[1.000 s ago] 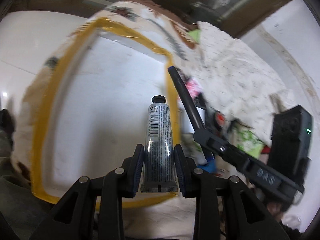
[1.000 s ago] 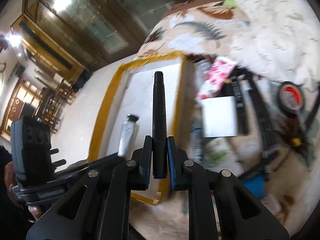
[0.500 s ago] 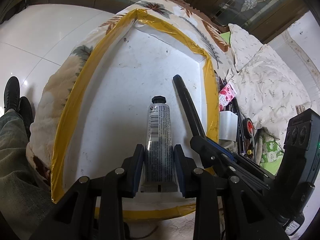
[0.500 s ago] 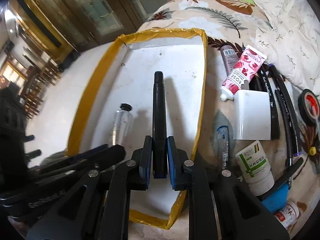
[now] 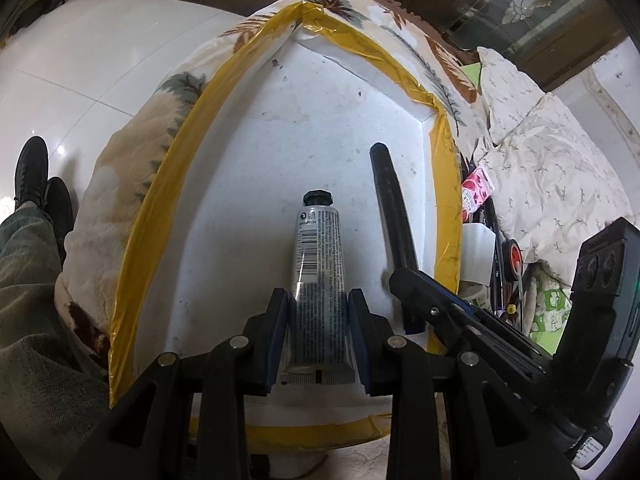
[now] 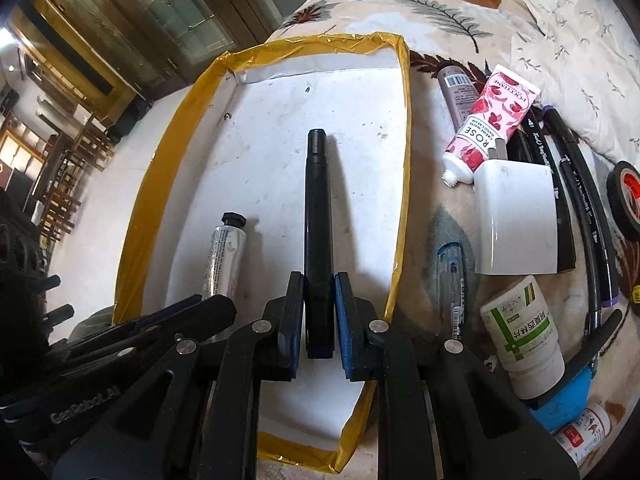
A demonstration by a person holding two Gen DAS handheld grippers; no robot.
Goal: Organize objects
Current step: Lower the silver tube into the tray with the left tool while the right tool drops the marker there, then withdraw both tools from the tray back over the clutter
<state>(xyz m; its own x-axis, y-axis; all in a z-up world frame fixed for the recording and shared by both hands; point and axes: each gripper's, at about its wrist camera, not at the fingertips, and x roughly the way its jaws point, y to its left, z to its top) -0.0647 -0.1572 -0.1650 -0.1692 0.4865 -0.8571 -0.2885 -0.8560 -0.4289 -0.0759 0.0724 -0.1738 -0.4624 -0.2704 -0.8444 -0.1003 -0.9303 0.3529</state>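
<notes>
Left wrist view: the left gripper (image 5: 318, 334) pinches a silver tube (image 5: 319, 276) by its crimped end, cap pointing away, low over the white floor of the yellow-edged tray (image 5: 444, 200).
Right wrist view: the right gripper (image 6: 318, 322) has a black marker (image 6: 319, 216) between its blue pads; its jaws are opening, with a thin gap showing on both sides of the barrel.
Tray contents: apart from the tube and marker being brought in, its floor is bare.
Left to sort: a rose hand cream (image 6: 490, 120), white box (image 6: 516, 220), green-label bottle (image 6: 524, 340), pens (image 6: 576, 208) and tape roll (image 6: 626, 200) lie on the patterned cloth just beside the tray.
Progress: early, by my reading; two items arriving, most of the pile unsorted.
Pose: both grippers slant downward side by side over the tray, right one nearer the pile.
</notes>
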